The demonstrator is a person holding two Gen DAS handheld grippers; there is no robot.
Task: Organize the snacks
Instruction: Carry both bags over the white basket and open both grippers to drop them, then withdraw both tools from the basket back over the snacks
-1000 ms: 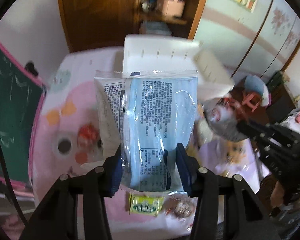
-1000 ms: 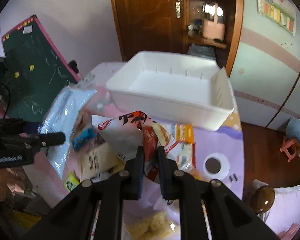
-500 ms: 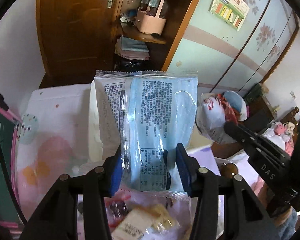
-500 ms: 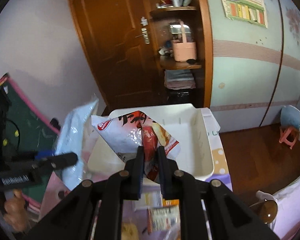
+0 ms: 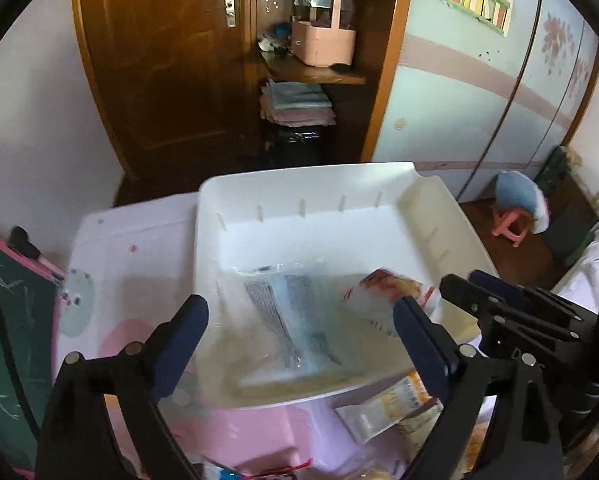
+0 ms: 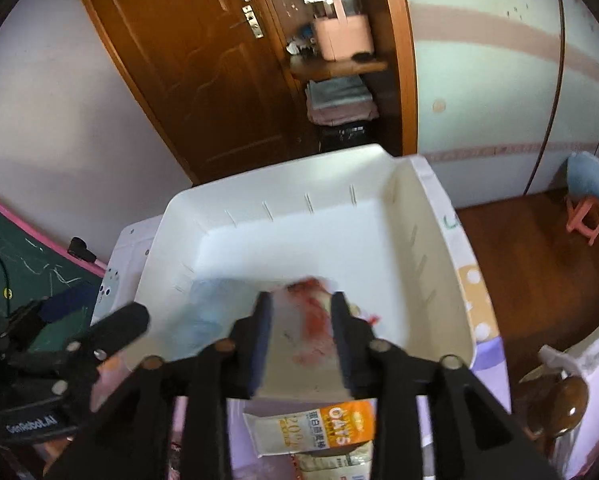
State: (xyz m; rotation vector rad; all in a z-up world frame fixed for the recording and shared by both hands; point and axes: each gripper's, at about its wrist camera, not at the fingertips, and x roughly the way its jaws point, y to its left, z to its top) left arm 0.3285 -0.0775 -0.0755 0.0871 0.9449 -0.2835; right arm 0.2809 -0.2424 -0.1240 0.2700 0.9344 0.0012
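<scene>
White plastic fills both my views: the bin point(image 5: 307, 216) sits on the tabletop toward its far edge, and both of my snacks are inside it. My left gripper point(image 5: 299, 332) is spread wide with nothing between its blue pads, poised over the bin's near wall; below it lies the pale blue packet point(image 5: 295, 312), blurred, printed side up on the bin floor. My right gripper point(image 6: 299, 320) is parted too and holds nothing, and the red-and-white bag point(image 6: 315, 312) shows as a smear between its fingers, just beside the blue packet. I judge I hold both grippers over the near half so the bags land flat inside. The orange oats packet point(image 6: 315, 428) and other wrappers wait on the tabletop just outside the bin's near wall, so I judge the sorting only partly done.
</scene>
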